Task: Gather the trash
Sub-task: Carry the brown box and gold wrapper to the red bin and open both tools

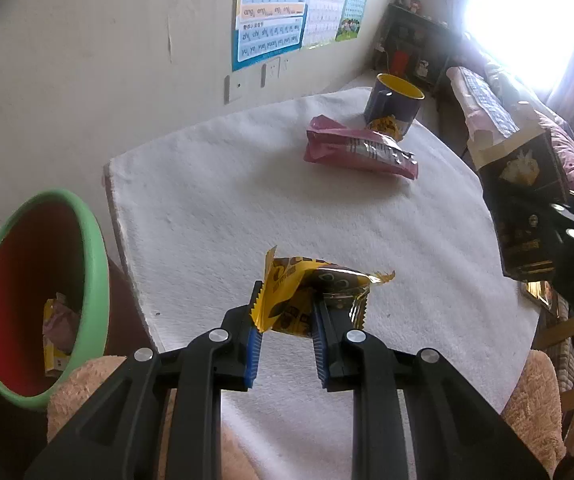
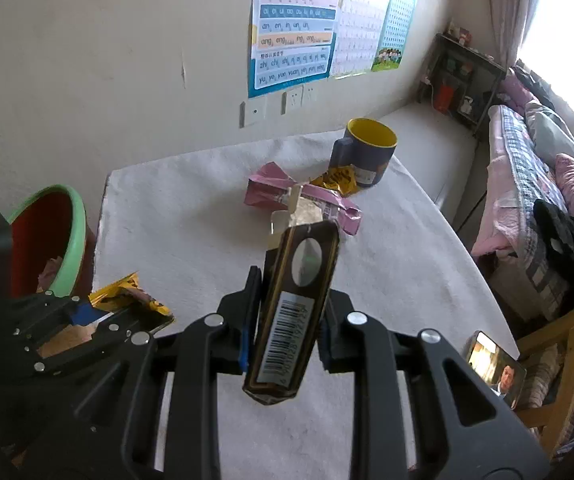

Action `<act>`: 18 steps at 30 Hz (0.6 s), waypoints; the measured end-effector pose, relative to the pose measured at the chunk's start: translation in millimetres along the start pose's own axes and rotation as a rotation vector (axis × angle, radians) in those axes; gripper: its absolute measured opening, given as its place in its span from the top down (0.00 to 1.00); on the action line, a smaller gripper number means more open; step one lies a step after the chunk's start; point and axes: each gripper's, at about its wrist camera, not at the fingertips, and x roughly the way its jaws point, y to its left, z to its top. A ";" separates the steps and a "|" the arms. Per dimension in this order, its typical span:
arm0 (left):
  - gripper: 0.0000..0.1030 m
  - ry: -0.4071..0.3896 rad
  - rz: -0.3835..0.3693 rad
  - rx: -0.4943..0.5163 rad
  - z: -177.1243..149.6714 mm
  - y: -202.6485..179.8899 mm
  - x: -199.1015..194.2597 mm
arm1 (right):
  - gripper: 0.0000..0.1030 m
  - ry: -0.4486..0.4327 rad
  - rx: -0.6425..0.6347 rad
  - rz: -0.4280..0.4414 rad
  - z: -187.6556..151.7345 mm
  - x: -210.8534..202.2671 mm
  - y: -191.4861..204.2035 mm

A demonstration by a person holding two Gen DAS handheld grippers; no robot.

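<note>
Two pieces of trash were in hand: the left gripper (image 1: pixel 285 320) pinched a yellow wrapper (image 1: pixel 311 296) above the table's near edge, the right gripper (image 2: pixel 289 320) clamped a dark carton (image 2: pixel 293 312). Far across the white cloth (image 1: pixel 215 200) lay one pink wrapper (image 1: pixel 357 150) and one yellow packet (image 2: pixel 337 179) beside one mug (image 1: pixel 393 100). One green-rimmed bin (image 1: pixel 95 280) sat left.

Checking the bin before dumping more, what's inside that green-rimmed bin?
The green-rimmed bin already holds crumpled wrappers, yellow and pinkish, against its red inner wall. Its rim hides whatever lies deeper.

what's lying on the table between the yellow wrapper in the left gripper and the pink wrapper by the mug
Nothing: only bare white tablecloth separates the yellow wrapper from the pink wrapper, seen in the left wrist view.
</note>
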 end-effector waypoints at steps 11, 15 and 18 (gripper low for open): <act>0.81 -0.038 0.001 -0.023 0.4 8.7 -19.0 | 0.76 -0.037 -0.012 0.029 2.4 -21.9 17.5; 0.81 -0.072 0.022 -0.039 2.1 20.4 -35.6 | 0.76 -0.032 -0.002 0.081 2.3 -23.2 23.3; 0.81 -0.096 0.053 -0.057 4.2 32.2 -47.2 | 0.76 -0.026 0.002 0.130 2.1 -22.7 29.8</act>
